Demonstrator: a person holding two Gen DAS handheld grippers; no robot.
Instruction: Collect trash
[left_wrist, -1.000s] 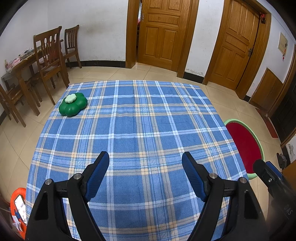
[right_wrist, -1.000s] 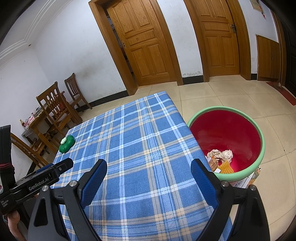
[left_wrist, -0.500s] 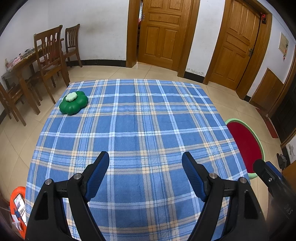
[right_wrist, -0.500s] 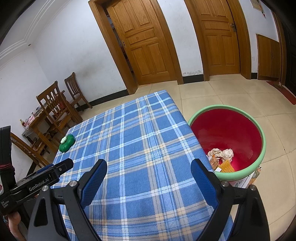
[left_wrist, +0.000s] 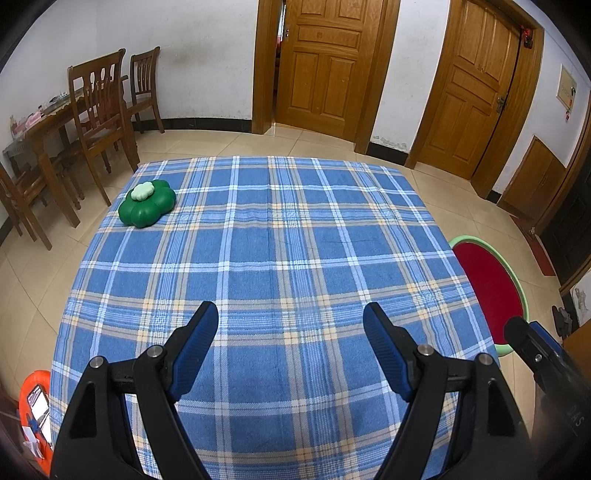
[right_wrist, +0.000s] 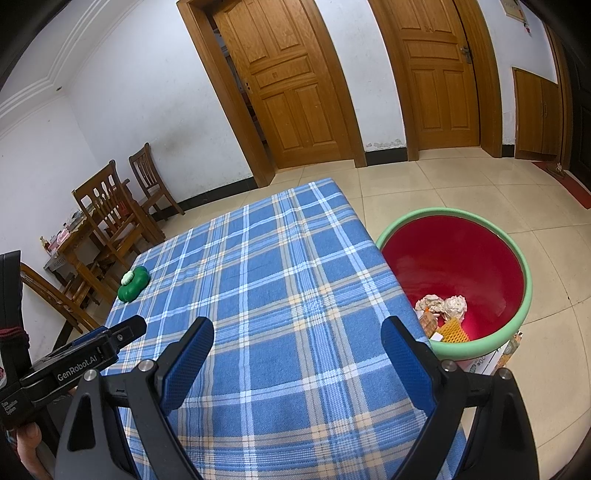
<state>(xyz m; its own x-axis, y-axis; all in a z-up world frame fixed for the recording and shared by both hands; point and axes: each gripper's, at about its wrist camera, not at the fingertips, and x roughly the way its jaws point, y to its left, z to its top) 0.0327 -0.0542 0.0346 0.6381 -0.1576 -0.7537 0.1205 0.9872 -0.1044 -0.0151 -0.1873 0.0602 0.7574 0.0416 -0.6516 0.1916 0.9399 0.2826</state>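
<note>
- Both tongs hung empty: the left tongs (left_wrist: 290, 325) spread wide over the near part of the surface (left_wrist: 280, 258), the right tongs (right_wrist: 297, 341) likewise released, nothing between their jaws.
- Trash looked already gathered: crumpled paper (right_wrist: 441, 306) and an orange piece (right_wrist: 454, 330) lay at the bottom of the red bin (right_wrist: 524, 295), on the floor just right of the surface.
- No loose scraps showed on the plaid cloth, so the job seemed close to done.
- Only a green flower-shaped container (left_wrist: 147, 203) sat at the far left corner; it did not look like trash.
- Wooden chairs (left_wrist: 99, 110) stood well apart on the left, and nothing blocked the way.
</note>
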